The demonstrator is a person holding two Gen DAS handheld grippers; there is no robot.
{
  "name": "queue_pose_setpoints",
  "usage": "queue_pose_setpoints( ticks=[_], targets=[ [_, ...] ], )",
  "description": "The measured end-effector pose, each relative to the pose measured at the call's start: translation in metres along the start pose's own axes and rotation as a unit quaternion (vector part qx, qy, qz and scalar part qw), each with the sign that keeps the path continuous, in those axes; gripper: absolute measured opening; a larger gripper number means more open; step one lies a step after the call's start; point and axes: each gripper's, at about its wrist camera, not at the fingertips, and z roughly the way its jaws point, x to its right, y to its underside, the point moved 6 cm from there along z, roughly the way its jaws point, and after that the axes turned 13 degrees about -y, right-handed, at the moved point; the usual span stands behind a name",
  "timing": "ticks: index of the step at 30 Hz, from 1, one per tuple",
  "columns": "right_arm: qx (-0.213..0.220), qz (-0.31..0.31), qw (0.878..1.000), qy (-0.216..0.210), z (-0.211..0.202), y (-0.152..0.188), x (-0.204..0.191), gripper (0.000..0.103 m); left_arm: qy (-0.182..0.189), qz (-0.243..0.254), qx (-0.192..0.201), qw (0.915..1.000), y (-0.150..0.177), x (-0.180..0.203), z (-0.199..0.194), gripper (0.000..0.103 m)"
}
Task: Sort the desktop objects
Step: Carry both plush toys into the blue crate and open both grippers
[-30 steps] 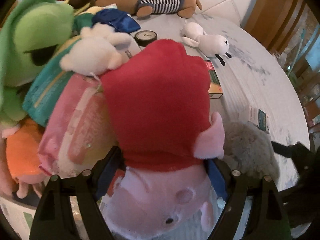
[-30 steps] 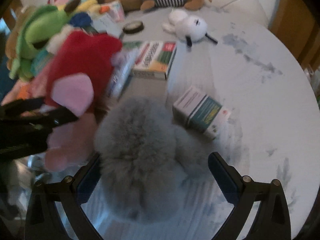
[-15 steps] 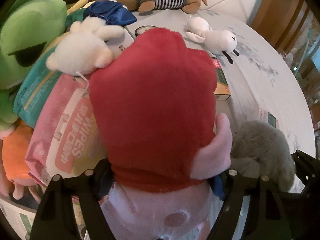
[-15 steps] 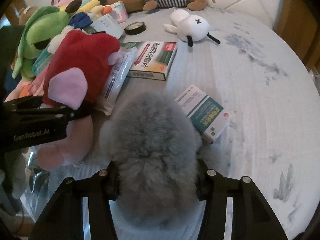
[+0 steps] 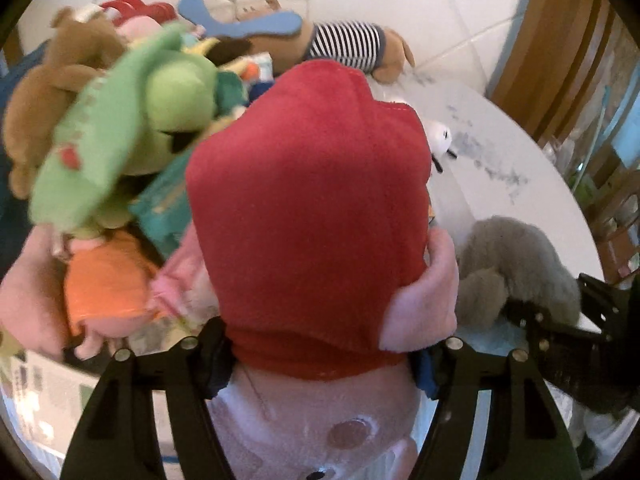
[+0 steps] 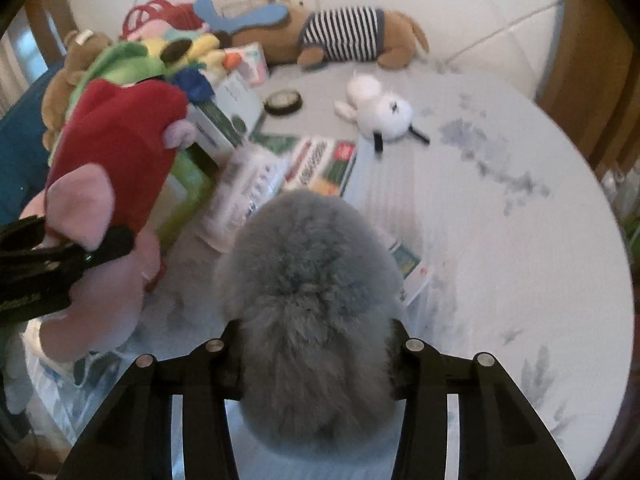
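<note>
My left gripper (image 5: 320, 360) is shut on a pink pig plush in a red dress (image 5: 312, 200) and holds it up off the table; it also shows in the right wrist view (image 6: 116, 152). My right gripper (image 6: 316, 364) is shut on a fluffy grey plush (image 6: 312, 280), also seen in the left wrist view (image 5: 516, 264), held just above the white table (image 6: 500, 240).
A heap of plush toys lies at the left: green frog (image 5: 132, 120), brown bear (image 5: 52, 80), orange toy (image 5: 108, 280). A striped-shirt dog plush (image 6: 340, 36), white plush (image 6: 384, 114), tape roll (image 6: 282, 101) and several boxes (image 6: 320, 164) lie on the table.
Both grippers have lifted, carrying their plush toys upward. The right gripper closed on the grey plush within the last second. The left view now looks over the toy heap.
</note>
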Motion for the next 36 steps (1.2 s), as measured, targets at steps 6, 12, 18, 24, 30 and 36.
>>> queue_pose_setpoints(
  ticks=[6,12,18,24,30,36],
  targets=[
    [0.039,-0.027,0.999,0.000,-0.034,-0.022,-0.026,0.044,-0.009,-0.027,0.039,0.9988,-0.002,-0.038,-0.049,0.069],
    [0.077,-0.079,0.994,-0.020,-0.057,-0.053,-0.089,0.044,-0.028,-0.054,0.073,0.9955,0.000,-0.088,-0.089,0.069],
    [0.105,-0.122,0.986,-0.036,-0.064,-0.077,-0.160,0.044,-0.046,-0.073,0.104,0.9909,0.007,-0.152,-0.121,0.069],
    [0.131,-0.144,0.980,-0.040,-0.061,-0.091,-0.231,0.044,-0.057,-0.075,0.130,0.9871,0.015,-0.221,-0.144,0.069],
    [0.154,-0.158,0.974,-0.045,-0.058,-0.106,-0.289,0.044,-0.075,-0.078,0.145,0.9835,0.020,-0.277,-0.161,0.069],
    [0.162,-0.208,0.962,-0.068,-0.055,-0.130,-0.339,0.044,-0.107,-0.117,0.170,0.9726,0.018,-0.321,-0.185,0.069]
  ],
)
